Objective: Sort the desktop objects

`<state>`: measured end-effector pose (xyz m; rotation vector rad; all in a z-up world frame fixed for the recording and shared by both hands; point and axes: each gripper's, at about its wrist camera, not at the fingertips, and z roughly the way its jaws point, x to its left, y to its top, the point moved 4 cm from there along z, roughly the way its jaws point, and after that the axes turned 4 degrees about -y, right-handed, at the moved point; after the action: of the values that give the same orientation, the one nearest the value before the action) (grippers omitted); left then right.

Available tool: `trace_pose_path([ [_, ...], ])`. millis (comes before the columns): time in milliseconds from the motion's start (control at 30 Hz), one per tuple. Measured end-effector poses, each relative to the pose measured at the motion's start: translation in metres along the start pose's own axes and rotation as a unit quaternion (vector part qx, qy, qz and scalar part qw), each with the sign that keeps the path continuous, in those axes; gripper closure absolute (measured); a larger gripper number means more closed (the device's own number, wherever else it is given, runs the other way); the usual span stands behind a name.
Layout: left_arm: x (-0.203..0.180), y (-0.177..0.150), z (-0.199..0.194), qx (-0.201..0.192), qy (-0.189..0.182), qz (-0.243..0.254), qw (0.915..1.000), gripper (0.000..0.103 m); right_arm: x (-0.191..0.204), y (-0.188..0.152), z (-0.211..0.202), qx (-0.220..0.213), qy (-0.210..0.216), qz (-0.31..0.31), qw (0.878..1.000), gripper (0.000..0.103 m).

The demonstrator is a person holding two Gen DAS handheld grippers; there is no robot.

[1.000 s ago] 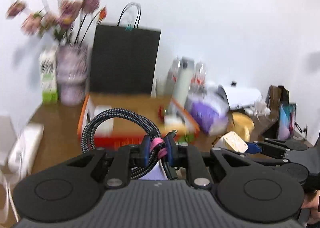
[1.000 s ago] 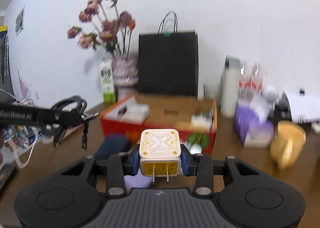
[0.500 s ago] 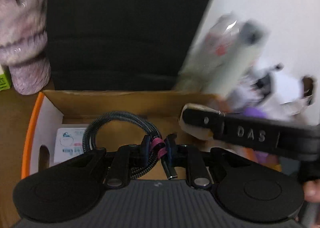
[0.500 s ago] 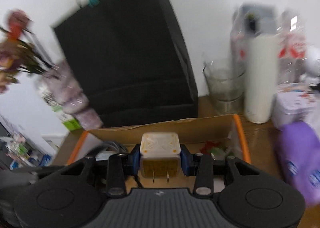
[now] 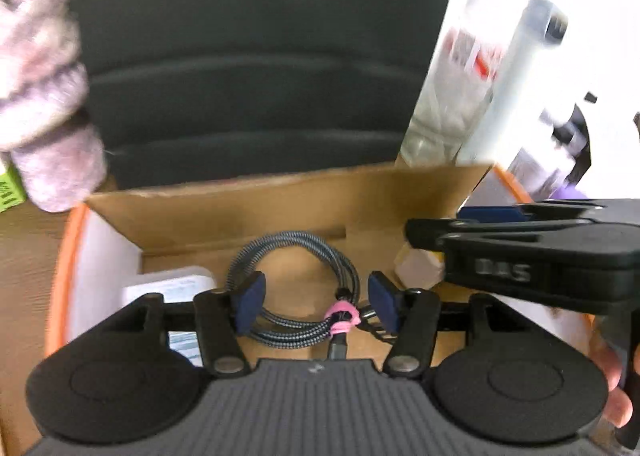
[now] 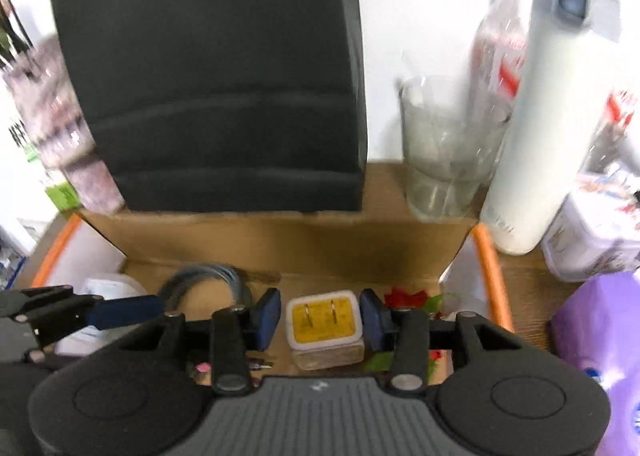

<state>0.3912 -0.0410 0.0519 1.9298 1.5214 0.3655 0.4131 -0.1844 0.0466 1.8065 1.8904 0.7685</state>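
Observation:
My left gripper (image 5: pixel 316 304) hangs inside the orange-rimmed cardboard box (image 5: pixel 64 256), and its jaws are opening. The coiled braided cable (image 5: pixel 292 256) with a pink tie lies on the box floor between the blue pads, which stand clear of it. My right gripper (image 6: pixel 319 314) is also over the box (image 6: pixel 486 268), its jaws opening too. The white and yellow charger plug (image 6: pixel 324 322) rests between its pads, prongs up, no longer pressed. In the left wrist view the right gripper (image 5: pixel 520 252) reaches in from the right above the charger (image 5: pixel 420 270).
A black paper bag (image 6: pixel 216 76) stands behind the box, with a fuzzy pink vase (image 5: pixel 44 104) to its left. A glass (image 6: pixel 444 160), a white bottle (image 6: pixel 548 104) and a purple pack (image 6: pixel 600 356) crowd the right. A small white box (image 5: pixel 168 288) and red-green bits (image 6: pixel 408 298) lie inside.
Both grippers swung forward and down into the box. Both sets of jaws have spread since half a second ago, and the cable and the charger now lie loose on the box floor.

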Motion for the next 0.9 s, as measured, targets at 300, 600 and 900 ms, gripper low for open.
trace_pose_path([
  [300,-0.002,-0.064,-0.113,-0.056,0.057,-0.097,0.9921,0.018,-0.006,-0.035,-0.127,-0.078,0.001,-0.016,0.997,0.040],
  [600,-0.036,-0.254,-0.172,-0.085,0.023,-0.095,0.9916,0.011,0.000,-0.234,-0.198,-0.095,-0.002,-0.038,0.995,0.038],
  [900,-0.067,-0.363,-0.211,-0.117,0.072,-0.031,0.9899,0.005,0.016,-0.354,-0.260,-0.133,0.023,-0.040,0.990,0.019],
])
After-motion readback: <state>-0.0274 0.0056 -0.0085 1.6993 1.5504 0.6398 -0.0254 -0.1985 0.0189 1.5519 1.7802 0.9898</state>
